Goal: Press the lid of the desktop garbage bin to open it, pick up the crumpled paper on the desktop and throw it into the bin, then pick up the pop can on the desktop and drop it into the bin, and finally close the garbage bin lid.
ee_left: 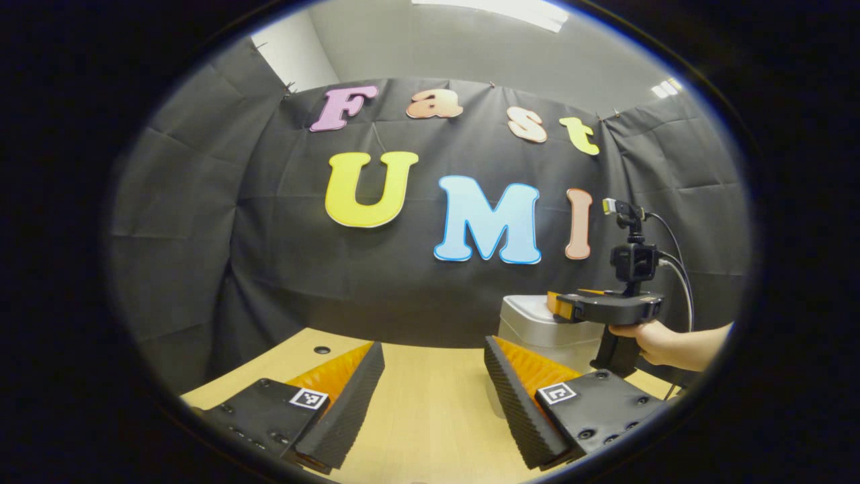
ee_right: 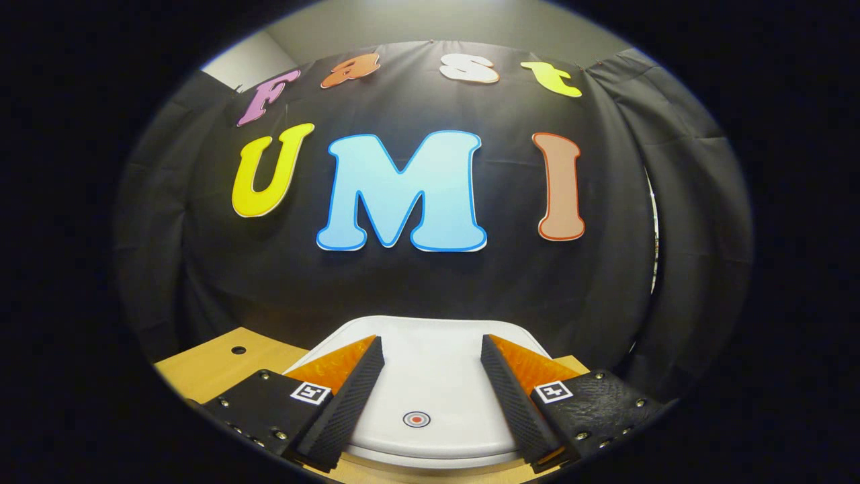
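We are on the first step: our right tongs [ee_right: 426, 403], spread and empty, hover over the closed lid [ee_right: 430, 376] of the bin [ee_left: 531, 326] far right on the bench [ee_left: 430, 403], left tongs [ee_left: 433, 403] idle and released, so next we press the lid's round mark [ee_right: 416, 419].

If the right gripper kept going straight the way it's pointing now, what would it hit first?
Probably the booth's black cloth wall. The right gripper is open above the bin's closed white lid, apparently aimed over it, though depth is hard to judge.
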`<state>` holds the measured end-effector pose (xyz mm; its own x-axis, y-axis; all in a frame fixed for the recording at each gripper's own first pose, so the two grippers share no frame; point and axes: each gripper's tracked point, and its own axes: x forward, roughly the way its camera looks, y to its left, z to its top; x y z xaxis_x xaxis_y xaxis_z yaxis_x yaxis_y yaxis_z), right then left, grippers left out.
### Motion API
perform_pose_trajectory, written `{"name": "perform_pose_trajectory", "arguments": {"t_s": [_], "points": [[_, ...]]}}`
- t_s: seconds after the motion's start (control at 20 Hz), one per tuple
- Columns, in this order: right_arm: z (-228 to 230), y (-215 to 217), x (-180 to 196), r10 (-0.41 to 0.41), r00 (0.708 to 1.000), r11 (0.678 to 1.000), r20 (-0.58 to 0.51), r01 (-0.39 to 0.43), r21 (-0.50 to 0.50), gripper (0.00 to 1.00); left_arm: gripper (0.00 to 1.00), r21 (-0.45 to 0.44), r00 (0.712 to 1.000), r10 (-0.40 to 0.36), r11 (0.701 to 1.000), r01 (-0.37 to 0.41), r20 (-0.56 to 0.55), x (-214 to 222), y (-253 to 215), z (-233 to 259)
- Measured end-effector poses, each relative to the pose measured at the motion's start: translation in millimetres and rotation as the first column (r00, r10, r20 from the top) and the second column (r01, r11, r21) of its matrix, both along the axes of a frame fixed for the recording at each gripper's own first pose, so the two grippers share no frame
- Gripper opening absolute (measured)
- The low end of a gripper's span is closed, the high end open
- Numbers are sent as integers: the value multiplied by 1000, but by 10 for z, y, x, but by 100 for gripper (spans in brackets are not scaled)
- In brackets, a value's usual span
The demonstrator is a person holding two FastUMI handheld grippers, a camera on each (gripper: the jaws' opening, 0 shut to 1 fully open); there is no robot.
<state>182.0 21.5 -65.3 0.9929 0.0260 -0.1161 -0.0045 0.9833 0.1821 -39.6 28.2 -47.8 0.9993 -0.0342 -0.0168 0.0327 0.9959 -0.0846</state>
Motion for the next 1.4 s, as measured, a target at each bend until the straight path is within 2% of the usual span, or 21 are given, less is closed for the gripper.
{"name": "perform_pose_trajectory", "arguments": {"t_s": [0.25, 0.3, 0.45, 0.65, 0.7, 0.8, 1.05, 1.2, 1.35, 1.4], "points": [[-19, 3, 3, 11, 1000, 1000, 1, -11, -6, 95, 100, -8, 1000, -13, 1000, 13, -2, 67, -68, -25], [-17, 1, 8, 11, 1000, 1000, 3, -11, -1, 95, 98, -8, 1000, -15, 1000, 15, -3, 84, -79, -31], [-18, -15, 24, 20, 1000, 999, 21, -21, 28, 95, 100, -1, 1000, -13, 1000, 13, -9, 115, -75, -71], [-48, -80, 103, -19, 999, 1000, 27, 18, 25, 96, 100, -13, 1000, -13, 1000, 12, -15, 136, -80, -88], [-34, -87, 105, -25, 999, 999, 40, 24, 27, 96, 97, -10, 1000, -9, 1000, 9, -10, 124, -68, -71], [-16, -84, 111, -33, 998, 999, 57, 31, 27, 96, 100, -8, 1000, -4, 1000, 4, 1, 118, -34, -36], [6, -87, 103, -37, 997, 999, 66, 35, 29, 96, 98, -11, 999, 5, 1000, -5, 32, 50, 1, 74], [8, 14, -68, -1, 998, 1000, 56, -1, 30, 96, 100, 15, 998, 14, 1000, -15, 59, -14, 49, 195], [12, -20, -286, -58, 998, 998, 40, 58, -8, 96, 98, 17, 998, 17, 1000, -19, 62, -74, 53, 226], [26, -4, -368, -67, 997, 998, 27, 67, -14, 96, 100, 24, 998, 17, 1000, -18, 63, -100, 41, 236]]}}
